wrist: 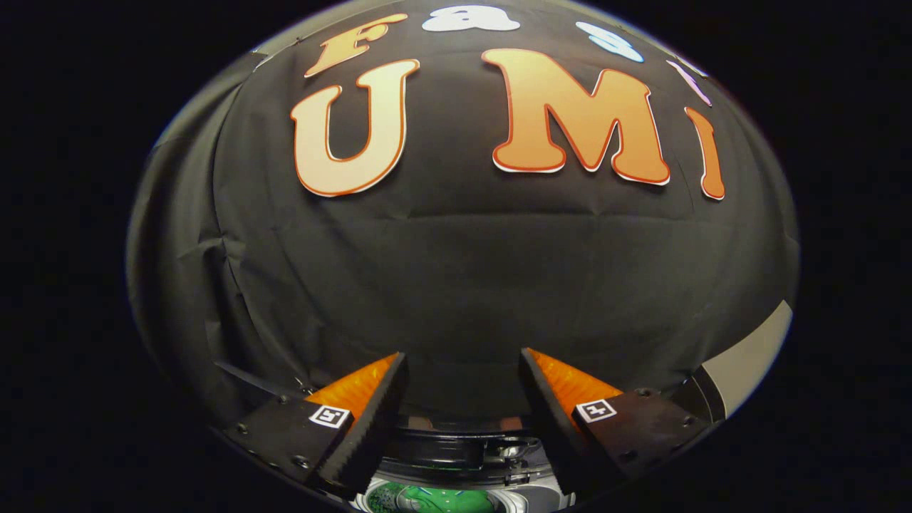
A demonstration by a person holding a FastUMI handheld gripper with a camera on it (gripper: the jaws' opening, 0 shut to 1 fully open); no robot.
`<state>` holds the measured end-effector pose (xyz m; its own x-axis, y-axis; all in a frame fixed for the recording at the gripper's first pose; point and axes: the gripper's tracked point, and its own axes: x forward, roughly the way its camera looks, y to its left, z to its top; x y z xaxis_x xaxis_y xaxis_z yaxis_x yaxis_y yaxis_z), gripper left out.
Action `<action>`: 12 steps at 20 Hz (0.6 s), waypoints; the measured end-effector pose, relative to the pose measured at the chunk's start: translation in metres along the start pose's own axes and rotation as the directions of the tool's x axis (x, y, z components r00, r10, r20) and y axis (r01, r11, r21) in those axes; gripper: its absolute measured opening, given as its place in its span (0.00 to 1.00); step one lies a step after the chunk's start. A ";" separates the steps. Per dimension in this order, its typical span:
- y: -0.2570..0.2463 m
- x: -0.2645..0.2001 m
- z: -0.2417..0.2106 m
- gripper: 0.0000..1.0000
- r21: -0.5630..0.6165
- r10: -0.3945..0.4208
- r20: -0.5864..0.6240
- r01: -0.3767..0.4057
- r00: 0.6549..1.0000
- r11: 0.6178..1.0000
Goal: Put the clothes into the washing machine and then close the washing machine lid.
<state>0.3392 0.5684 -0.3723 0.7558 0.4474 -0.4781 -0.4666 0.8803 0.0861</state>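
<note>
Gripper [463, 399] held above the washing machine [463, 456], fingers spread and holding nothing.

The washing machine sits low between the fingers, its dark round rim just beneath them; inside that rim lies something green and patterned [434, 500], probably the clothes, though too little shows to be sure. The lid cannot be picked out. The risk from here is a blind descent: aimed at the wall beyond the machine, the fingers could strike the rim or miss the lid's edge.
</note>
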 end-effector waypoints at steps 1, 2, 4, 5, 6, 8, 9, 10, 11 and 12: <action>0.000 -0.001 0.000 0.99 0.003 0.003 0.009 -0.003 1.000 1.000; 0.000 -0.004 0.001 0.99 0.001 0.004 0.016 -0.004 1.000 1.000; 0.002 -0.014 -0.001 0.99 -0.002 0.005 0.033 -0.004 0.999 1.000; 0.001 -0.020 -0.004 0.99 -0.001 0.009 0.037 -0.009 0.999 1.000; 0.002 -0.026 -0.004 0.99 0.000 0.015 0.039 -0.015 0.999 1.000; 0.004 -0.037 -0.009 0.99 -0.003 0.019 0.042 -0.019 0.999 1.000; 0.003 -0.043 -0.011 0.99 -0.004 0.018 0.045 -0.018 0.999 1.000; 0.004 -0.051 -0.014 0.99 -0.005 0.017 0.051 -0.017 0.999 1.000; 0.004 -0.058 -0.016 0.99 -0.008 0.017 0.059 -0.017 0.998 1.000; 0.005 -0.064 -0.019 0.99 -0.010 0.018 0.066 -0.018 0.998 1.000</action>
<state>0.2798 0.5410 -0.3580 0.7756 0.4729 -0.4181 -0.4845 0.8706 0.0860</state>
